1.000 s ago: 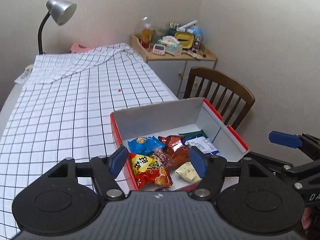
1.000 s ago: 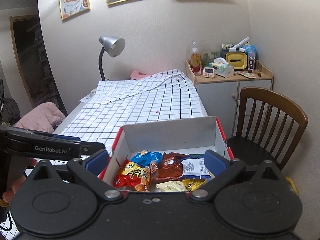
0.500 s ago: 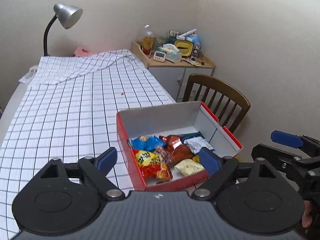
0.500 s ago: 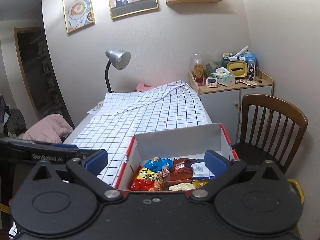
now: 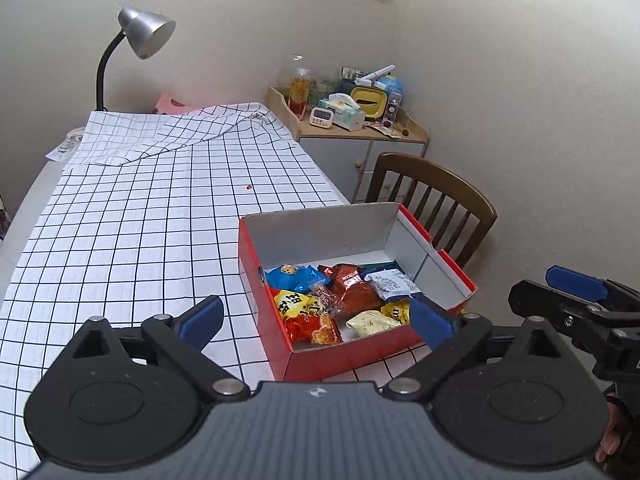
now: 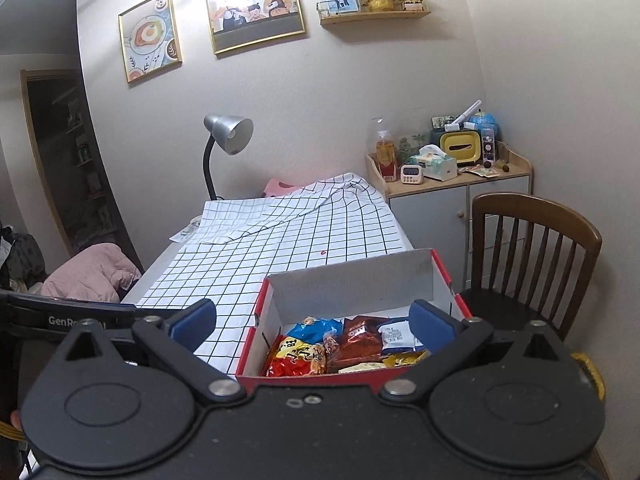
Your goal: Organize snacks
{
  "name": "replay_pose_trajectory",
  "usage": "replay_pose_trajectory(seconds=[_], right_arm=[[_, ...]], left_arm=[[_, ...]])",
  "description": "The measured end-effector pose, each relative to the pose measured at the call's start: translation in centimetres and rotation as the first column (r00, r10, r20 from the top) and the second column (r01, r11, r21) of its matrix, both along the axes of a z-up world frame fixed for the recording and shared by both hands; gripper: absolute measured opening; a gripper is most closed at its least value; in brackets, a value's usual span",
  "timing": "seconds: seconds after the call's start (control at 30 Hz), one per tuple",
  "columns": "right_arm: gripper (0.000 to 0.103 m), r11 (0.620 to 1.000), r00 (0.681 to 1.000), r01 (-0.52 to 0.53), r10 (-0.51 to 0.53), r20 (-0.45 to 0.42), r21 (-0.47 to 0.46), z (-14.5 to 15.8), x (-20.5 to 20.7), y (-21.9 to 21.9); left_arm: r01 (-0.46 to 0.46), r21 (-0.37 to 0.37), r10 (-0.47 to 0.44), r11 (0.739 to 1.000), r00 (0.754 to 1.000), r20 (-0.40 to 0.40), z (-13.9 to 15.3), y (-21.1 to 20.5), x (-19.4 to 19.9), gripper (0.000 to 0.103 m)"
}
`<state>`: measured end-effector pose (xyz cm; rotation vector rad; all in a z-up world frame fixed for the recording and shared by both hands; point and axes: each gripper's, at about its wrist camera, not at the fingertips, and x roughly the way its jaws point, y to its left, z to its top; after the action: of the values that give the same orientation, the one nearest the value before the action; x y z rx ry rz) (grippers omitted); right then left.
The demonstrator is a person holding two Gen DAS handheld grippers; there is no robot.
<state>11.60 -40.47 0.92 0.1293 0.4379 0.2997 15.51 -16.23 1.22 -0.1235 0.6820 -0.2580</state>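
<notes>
The left gripper [image 5: 314,322] shows its blue-padded fingers [image 5: 200,320] spread wide with nothing between them; its jaws have just been opening. It hangs above the near edge of the table, short of the box. The right gripper [image 6: 312,322] likewise has its fingers [image 6: 192,320] spread and empty, and hovers back from the box's near wall.

Going left to right on the table: the white cloth with a black grid [image 5: 140,220] is bare of packets on its left part. At its right stands the shallow cardboard box, red outside and white inside [image 5: 320,236], near the table's right edge. In it lie the small snack packets: a yellow-and-red crinkly bag [image 5: 304,312] at the near left, a blue pouch [image 5: 294,276] behind it, a reddish-brown foil bag [image 5: 354,286] in the middle, a pale cream packet [image 5: 372,322] in front, and a white-and-blue sachet [image 5: 390,282] toward the right. They overlap one another loosely. Beyond the table's right side stands a dark wooden spindle-back chair [image 5: 436,200].

By the look of them the packets are light, soft and air-puffed, with slick film that may slide between the pads, and their contents are probably brittle. A sealed end seam or a corner looks like the best place to take hold, pinched gently. The box is stiff but light, so it may shift if nudged.
</notes>
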Motion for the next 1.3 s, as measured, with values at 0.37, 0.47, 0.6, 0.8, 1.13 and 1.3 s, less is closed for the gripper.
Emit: replay_pose_trajectory(seconds=[0.37, 0.47, 0.6, 0.8, 1.13, 1.3], right_arm=[[0.103, 1.000, 1.000, 0.011, -0.011, -0.017, 0.011, -0.3, -0.3, -0.2], [0.103, 1.000, 1.000, 0.012, -0.012, -0.021, 0.013, -0.4, -0.2, -0.2], [0.103, 1.000, 1.000, 0.015, -0.015, -0.026, 0.011, -0.5, -0.1, -0.2], [0.103, 1.000, 0.999, 0.013, -0.012, -0.036, 0.018, -0.6, 0.2, -0.2], [0.103, 0.998, 0.998, 0.039, -0.037, -0.051, 0.044, -1.0, 0.5, -0.6], [0.103, 0.998, 0.997, 0.062, -0.060, -0.043, 0.033, -1.0, 0.6, -0.4]], left_arm=[[-0.026, 0.032, 0.026, 0.999, 0.999, -0.020, -0.1, -0.3, -0.9, 0.100], [-0.033, 0.029, 0.034, 0.999, 0.999, -0.027, 0.0, -0.2, -0.9, 0.100], [-0.040, 0.032, 0.041, 0.999, 0.999, -0.029, 0.0, -0.2, -0.9, 0.100], [-0.044, 0.045, 0.046, 0.998, 0.999, -0.029, 0.0, -0.4, -0.9, 0.100], [-0.058, 0.050, 0.059, 0.997, 0.998, -0.027, 0.1, -0.5, -0.7, 0.100], [-0.063, 0.051, 0.064, 0.997, 0.998, -0.013, 0.3, -0.5, -0.9, 0.100]])
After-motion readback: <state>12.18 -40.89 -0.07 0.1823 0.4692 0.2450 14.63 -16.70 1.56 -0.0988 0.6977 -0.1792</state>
